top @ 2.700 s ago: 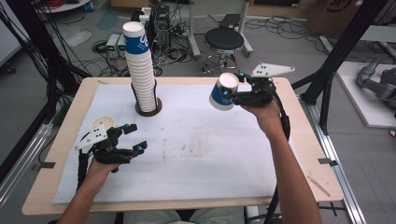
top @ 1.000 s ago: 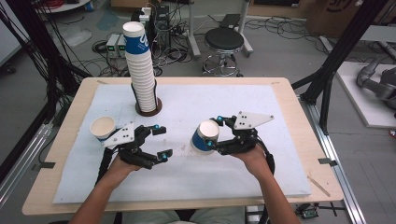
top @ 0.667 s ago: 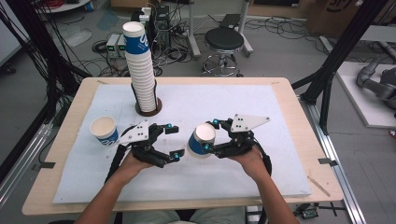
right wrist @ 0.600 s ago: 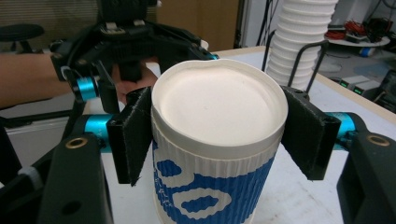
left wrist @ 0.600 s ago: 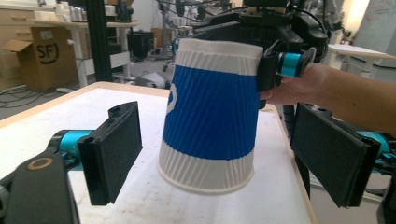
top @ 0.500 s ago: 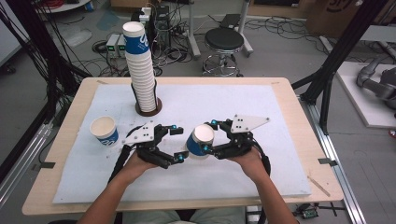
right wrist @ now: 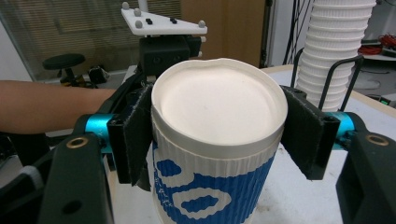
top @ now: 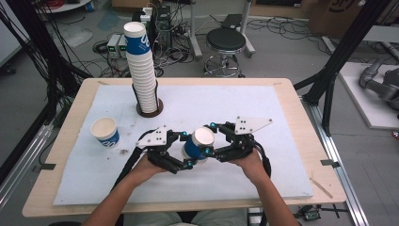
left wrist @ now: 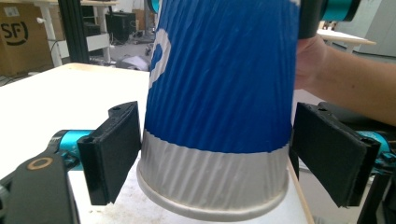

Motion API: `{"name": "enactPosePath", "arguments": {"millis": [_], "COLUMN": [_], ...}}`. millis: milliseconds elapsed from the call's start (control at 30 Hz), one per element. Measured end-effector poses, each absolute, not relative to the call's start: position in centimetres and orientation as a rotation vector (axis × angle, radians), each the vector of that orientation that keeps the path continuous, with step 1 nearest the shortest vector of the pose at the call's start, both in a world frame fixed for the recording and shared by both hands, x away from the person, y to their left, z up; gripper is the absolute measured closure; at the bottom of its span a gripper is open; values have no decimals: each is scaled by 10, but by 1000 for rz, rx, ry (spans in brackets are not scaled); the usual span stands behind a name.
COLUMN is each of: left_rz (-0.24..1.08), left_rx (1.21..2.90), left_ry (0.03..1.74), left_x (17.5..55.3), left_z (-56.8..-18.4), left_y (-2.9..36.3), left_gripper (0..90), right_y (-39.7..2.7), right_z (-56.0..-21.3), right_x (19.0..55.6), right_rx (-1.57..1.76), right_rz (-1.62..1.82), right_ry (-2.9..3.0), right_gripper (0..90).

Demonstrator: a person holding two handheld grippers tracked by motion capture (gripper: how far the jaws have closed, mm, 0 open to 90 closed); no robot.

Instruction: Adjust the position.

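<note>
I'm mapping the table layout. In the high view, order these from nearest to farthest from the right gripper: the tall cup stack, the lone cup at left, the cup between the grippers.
1. Cup between the grippers: in the right gripper jaws, table centre.
2. Tall cup stack: behind, toward the far left.
3. Lone cup: left side of the table.

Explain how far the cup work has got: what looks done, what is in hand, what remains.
Done: one cup stands alone on the mat. In hand: the right gripper clamps a second cup near its rim, while the left gripper has been closing around its base, pads not yet pressing. Left: the tall stack.
</note>
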State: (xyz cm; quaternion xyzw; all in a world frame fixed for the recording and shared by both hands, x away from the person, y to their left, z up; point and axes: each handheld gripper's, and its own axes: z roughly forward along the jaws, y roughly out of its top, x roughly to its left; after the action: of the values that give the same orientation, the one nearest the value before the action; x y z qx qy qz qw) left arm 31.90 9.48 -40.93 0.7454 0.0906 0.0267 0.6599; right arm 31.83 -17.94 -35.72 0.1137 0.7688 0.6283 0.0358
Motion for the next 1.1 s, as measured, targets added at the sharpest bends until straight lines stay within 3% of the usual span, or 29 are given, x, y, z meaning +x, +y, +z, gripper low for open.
{"name": "enactPosePath", "arguments": {"millis": [333, 467, 833, 1033, 1100], "left_rz": [95, 102, 145, 135, 130], "left_rx": [1751, 1793, 2014, 2106, 2119], "left_ry": [184, 186, 150, 138, 130], "left_x": [320, 320, 323, 324, 324], "left_z": [-408, -403, -376, -371, -370], "left_y": [99, 101, 96, 91, 91], "left_gripper": [300, 305, 304, 304, 304], "right_y": [-180, -179, -165, -147, -142], "right_z": [-359, -355, -315, -313, -315], "right_x": [321, 322, 329, 334, 335], "right_rx": [368, 389, 149, 67, 44], "right_rz": [1890, 1839, 1436, 1147, 1077], "right_ry": [2403, 2430, 2658, 2823, 2861], "right_gripper": [314, 202, 202, 210, 254]}}
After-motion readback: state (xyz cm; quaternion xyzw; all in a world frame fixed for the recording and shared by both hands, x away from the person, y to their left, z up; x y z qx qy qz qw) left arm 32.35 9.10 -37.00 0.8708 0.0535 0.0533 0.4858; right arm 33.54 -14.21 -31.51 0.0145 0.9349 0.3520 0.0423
